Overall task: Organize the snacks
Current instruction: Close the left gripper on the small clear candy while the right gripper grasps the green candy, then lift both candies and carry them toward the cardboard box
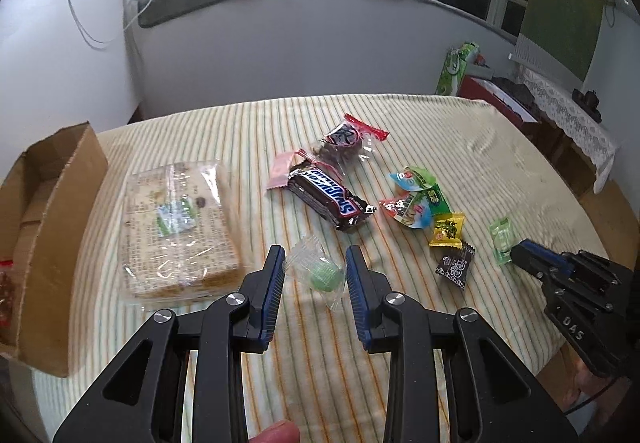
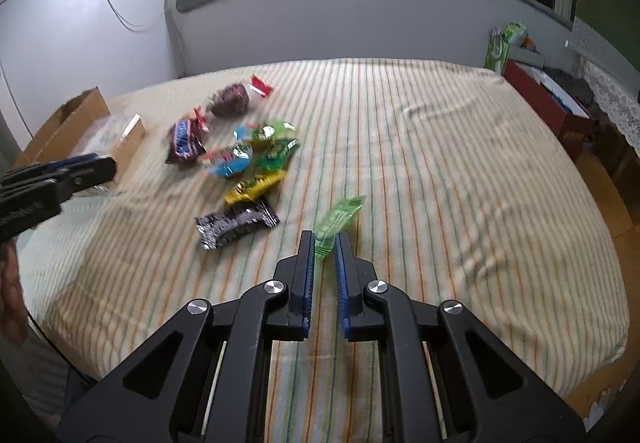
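In the left wrist view my left gripper (image 1: 314, 251) is shut on a round green candy in a clear wrapper (image 1: 322, 275), held just above the striped cloth (image 1: 460, 131). My right gripper (image 2: 324, 235) is shut on the end of a small green packet (image 2: 338, 217); the left wrist view shows it low on the right. Loose snacks lie between them: a Snickers bar (image 1: 332, 199), a clear-wrapped cake slab (image 1: 180, 231), a dark dried-fruit packet (image 1: 344, 141), two jelly cups (image 1: 412, 179), a yellow candy (image 1: 448, 229) and a black candy (image 1: 456, 265).
An open cardboard box (image 1: 60, 203) stands at the cloth's left edge with a red packet inside. Beyond the far right corner are a green bag (image 1: 456, 67), a red box (image 1: 496, 95) and a lace-covered table (image 1: 576, 115). A wall rises behind.
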`<state>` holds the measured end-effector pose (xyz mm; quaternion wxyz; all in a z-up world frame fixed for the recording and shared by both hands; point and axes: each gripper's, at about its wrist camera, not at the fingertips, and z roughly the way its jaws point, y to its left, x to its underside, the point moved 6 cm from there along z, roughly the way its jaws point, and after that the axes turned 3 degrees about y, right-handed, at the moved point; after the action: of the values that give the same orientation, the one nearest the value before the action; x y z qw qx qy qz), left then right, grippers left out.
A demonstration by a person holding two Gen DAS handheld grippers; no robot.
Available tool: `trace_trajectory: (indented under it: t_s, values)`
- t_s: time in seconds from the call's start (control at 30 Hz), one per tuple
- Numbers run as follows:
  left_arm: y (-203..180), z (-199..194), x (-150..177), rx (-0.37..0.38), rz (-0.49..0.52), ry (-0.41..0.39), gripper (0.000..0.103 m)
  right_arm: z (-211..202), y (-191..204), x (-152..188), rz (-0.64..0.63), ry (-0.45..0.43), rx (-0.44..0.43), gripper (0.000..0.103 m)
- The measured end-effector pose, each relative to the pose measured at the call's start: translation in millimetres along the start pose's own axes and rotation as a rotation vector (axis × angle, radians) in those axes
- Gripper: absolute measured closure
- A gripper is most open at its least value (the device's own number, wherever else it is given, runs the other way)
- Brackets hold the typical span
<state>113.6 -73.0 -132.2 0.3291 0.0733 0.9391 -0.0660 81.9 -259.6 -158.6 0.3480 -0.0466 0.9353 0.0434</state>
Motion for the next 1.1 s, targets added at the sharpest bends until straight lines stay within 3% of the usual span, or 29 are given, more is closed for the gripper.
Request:
trace_trajectory:
  t_s: [0.13, 0.17, 0.2, 0.27, 0.37, 0.43, 0.5, 0.87, 1.1]
  values:
    - [0, 2, 3, 0.008, -0.006, 0.006, 0.074, 11, -6, 1, 0.042, 0.019, 0.003, 0.086]
    - [0, 3, 4, 0.012, -0.007, 0.008, 0.074, 13, -6, 0, 0.044, 0.015, -0.002, 0.077]
    - [0, 4, 5, 0.016, -0.009, 0.011, 0.074, 14, -5, -1, 0.044, 0.014, -0.008, 0.06]
    - [0, 3, 5, 0.018, -0.008, 0.008, 0.074, 18, -1, -3, 0.04, 0.016, -0.017, 0.046]
    - [0, 3, 5, 0.019, -0.012, 0.008, 0.074, 24, 5, -6, 0.015, 0.018, 0.005, 0.048]
    - [2, 3, 5, 0.015, -0.016, 0.007, 0.074, 26, 8, -7, -0.01, 0.014, 0.044, 0.057]
    - [3, 3, 4, 0.015, -0.019, 0.005, 0.074, 25, 7, -7, -0.013, 0.011, 0.055, 0.078]
    - [11, -7, 1, 0.019, -0.028, -0.017, 0.074, 17, -2, -8, 0.016, -0.005, 0.034, 0.081]
    - [17, -24, -4, 0.006, -0.026, -0.047, 0.074, -10, 10, -24, -0.002, -0.069, 0.024, 0.081]
